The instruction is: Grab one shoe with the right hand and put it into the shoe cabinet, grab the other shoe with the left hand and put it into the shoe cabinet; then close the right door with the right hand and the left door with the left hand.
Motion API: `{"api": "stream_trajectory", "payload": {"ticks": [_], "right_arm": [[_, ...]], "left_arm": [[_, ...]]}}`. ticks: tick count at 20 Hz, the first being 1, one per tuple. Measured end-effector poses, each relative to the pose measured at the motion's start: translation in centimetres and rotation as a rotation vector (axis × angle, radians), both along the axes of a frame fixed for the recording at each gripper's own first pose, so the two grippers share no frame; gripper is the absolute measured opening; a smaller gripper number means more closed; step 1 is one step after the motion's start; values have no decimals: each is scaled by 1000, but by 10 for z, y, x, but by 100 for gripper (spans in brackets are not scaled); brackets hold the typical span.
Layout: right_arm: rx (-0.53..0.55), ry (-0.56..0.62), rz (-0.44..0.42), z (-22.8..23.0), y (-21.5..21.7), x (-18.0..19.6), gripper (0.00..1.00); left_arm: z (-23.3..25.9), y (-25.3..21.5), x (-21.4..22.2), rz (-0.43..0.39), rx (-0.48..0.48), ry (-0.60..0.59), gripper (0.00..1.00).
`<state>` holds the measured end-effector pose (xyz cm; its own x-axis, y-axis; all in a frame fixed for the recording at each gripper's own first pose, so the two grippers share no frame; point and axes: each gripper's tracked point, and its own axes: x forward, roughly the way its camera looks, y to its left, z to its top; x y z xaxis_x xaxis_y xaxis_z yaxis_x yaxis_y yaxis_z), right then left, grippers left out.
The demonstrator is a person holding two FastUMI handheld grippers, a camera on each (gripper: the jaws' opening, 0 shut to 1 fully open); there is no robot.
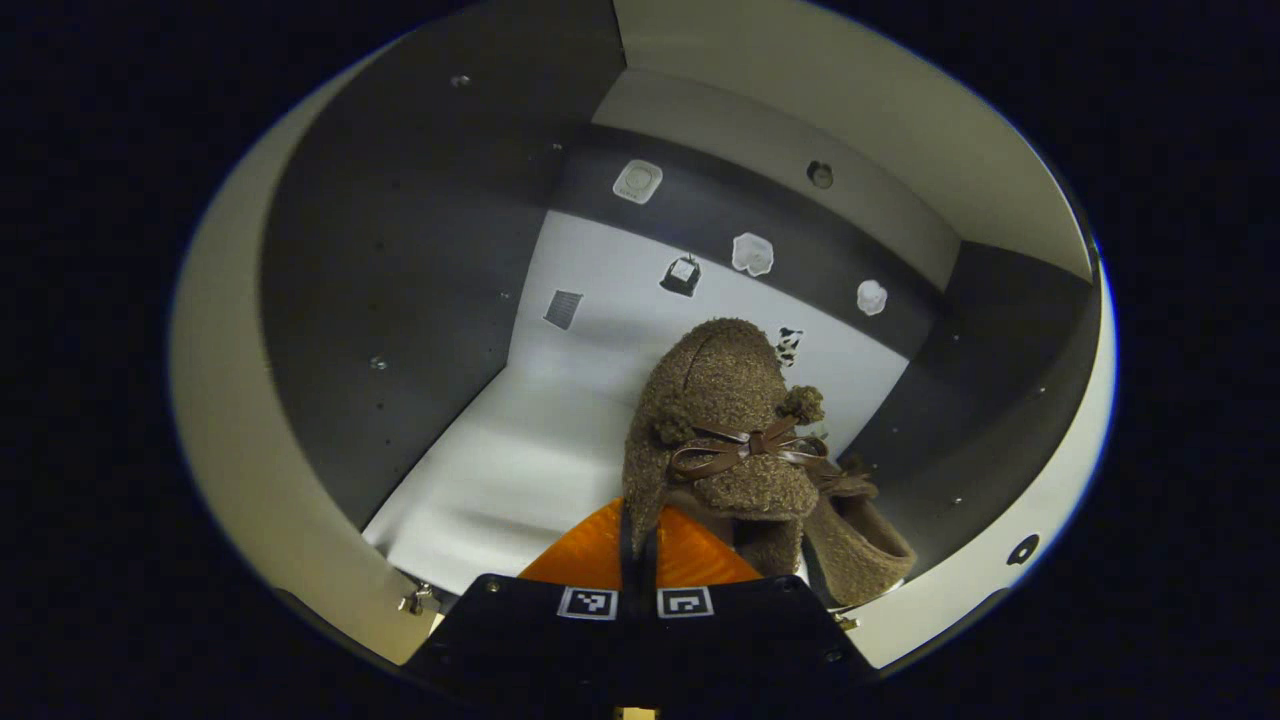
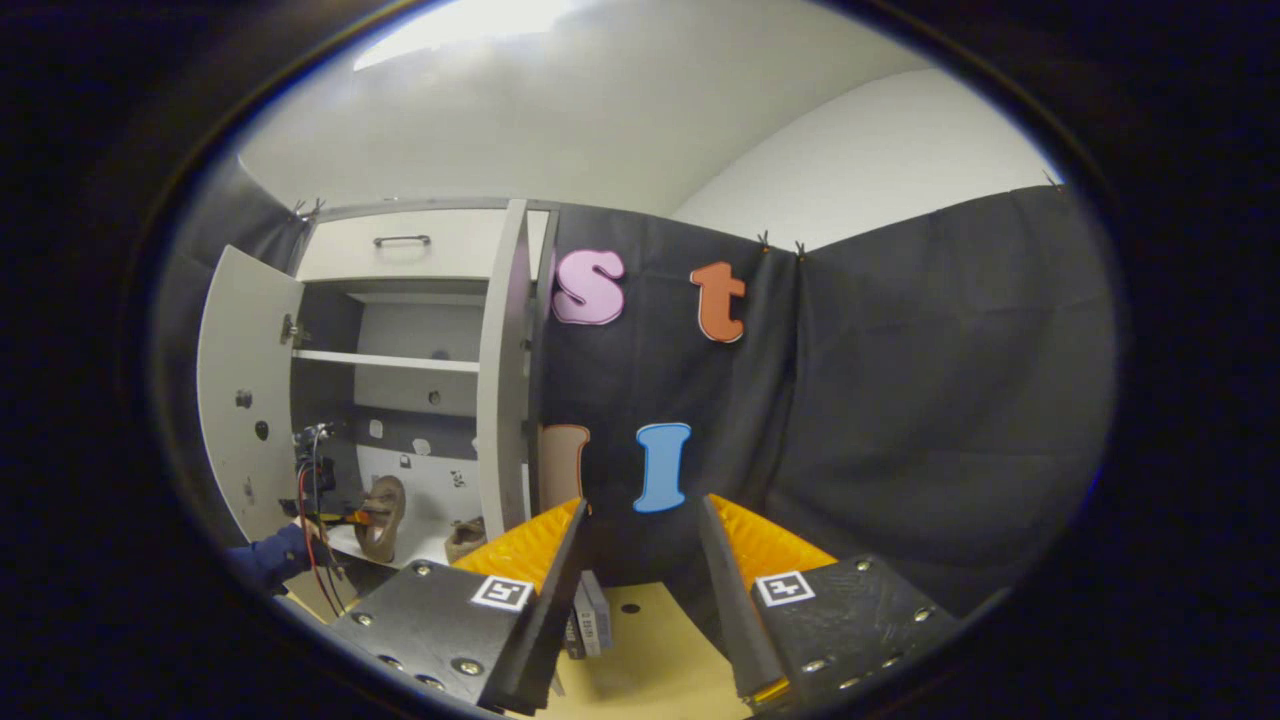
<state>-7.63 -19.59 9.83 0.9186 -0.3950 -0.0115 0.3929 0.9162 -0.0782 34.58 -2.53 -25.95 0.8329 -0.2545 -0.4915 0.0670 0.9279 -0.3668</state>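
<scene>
Fuzzy shoe [image 1: 722,420] is soft, light; left gripper [image 1: 637,560] is pinched on its heel rim, inside the cabinet [image 1: 400,300] beside shoe 2 [image 1: 860,545]. Right gripper [image 2: 640,570] gapes, holding nothing.

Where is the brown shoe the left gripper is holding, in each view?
Left gripper view: held shoe at centre, above the left gripper.
Right gripper view: small at lower left, inside the shoe cabinet.
Shared landmark: the second shoe on the cabinet floor.
</scene>
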Motion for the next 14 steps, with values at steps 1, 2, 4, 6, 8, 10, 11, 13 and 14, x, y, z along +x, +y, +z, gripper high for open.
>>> {"api": "stream_trajectory", "payload": {"ticks": [1,2,4,6,8,10,11,13,14], "right_arm": [[3,4,-16,-2,-4,-4,66],[10,10,-31,-4,-10,-9,66],[32,17,-50,-9,-16,-15,66],[52,15,-67,-13,-21,-21,66],[60,19,-83,-18,-23,-19,66],[66,29,-90,-23,-24,-20,66],[74,33,-88,-25,-24,-19,66],[90,44,-73,-33,-21,-16,66],[95,52,-63,-37,-20,-13,66]], "left_arm": [[-3,-3,7,10,2,3,1],[-6,-6,15,11,8,7,1],[-12,-11,22,-9,46,10,0],[-17,-12,27,-24,89,9,1],[-19,-15,31,-43,115,9,1],[-24,-18,33,-76,138,21,9],[-24,-20,30,-100,144,28,11],[-21,-18,31,-112,174,19,25],[-17,-13,28,-110,200,13,38]]}}
